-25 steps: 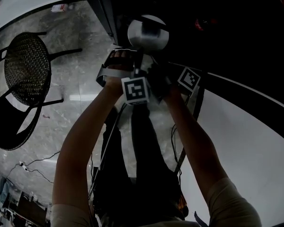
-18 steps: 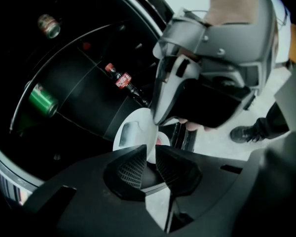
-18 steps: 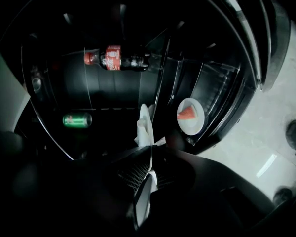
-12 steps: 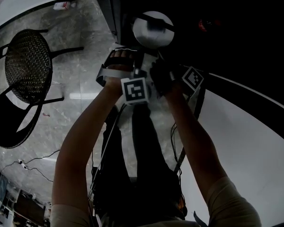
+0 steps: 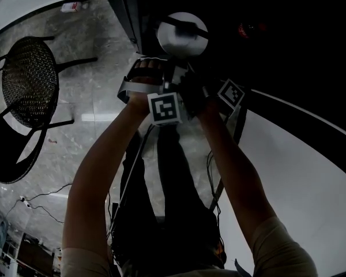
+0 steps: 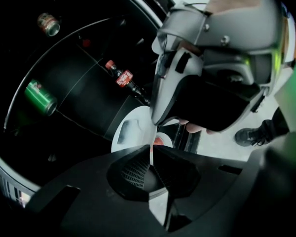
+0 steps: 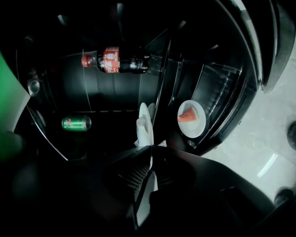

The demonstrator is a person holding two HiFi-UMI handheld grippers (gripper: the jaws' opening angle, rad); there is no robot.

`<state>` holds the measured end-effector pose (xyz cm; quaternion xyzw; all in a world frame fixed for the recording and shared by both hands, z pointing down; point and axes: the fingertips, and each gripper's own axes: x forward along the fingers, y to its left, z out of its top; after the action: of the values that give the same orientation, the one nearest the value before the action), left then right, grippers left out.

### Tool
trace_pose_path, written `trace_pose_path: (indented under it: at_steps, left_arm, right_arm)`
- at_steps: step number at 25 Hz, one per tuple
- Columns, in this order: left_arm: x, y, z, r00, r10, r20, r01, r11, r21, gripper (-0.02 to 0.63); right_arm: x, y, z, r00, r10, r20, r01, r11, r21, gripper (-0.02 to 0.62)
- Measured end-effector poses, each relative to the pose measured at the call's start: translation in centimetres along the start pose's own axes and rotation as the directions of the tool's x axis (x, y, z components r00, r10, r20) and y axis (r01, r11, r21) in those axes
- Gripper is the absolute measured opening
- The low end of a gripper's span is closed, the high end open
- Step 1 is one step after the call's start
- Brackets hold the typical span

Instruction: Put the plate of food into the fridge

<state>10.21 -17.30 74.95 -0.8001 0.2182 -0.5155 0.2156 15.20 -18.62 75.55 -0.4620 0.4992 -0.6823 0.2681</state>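
The plate (image 5: 181, 33) hangs at the mouth of the fridge (image 6: 84, 88), straight ahead of both claws. The left claw (image 6: 152, 151) has just been closing and pinches its near rim. The right claw (image 7: 149, 151) is clamped on the rim alongside, equally near.

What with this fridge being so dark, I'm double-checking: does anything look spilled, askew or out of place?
Nothing stands out. The left tongs have just closed further on the white plate; the right tongs are shut on its rim too. No spill shows; the cola bottle and green can look intact.
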Motion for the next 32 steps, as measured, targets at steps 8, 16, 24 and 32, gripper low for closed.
trace_pose_path:
  at_steps: [8,16,24,32]
  left_arm:
    - [0.5,0.0,0.7,1.000,-0.005,0.028,0.005,1.000,0.005,0.029]
    - [1.1,0.5,0.8,1.000,0.023,0.017,-0.024,1.000,0.015,0.029]
    - [1.3,0.7,0.8,1.000,0.024,0.007,-0.024,1.000,-0.005,0.028]
    - [1.4,0.7,0.6,1.000,0.020,0.004,-0.020,1.000,-0.010,0.029]
  right_arm:
    - [0.5,0.4,0.6,1.000,0.012,-0.008,-0.012,1.000,-0.011,0.028]
    - [1.1,0.7,0.8,0.999,0.015,-0.029,-0.015,1.000,-0.006,0.028]
    - [0.6,0.9,0.1,0.999,0.014,-0.049,-0.016,0.999,-0.033,0.029]
    - [0.5,0.5,-0.1,0.997,-0.032,-0.066,0.027,0.996,-0.084,0.029]
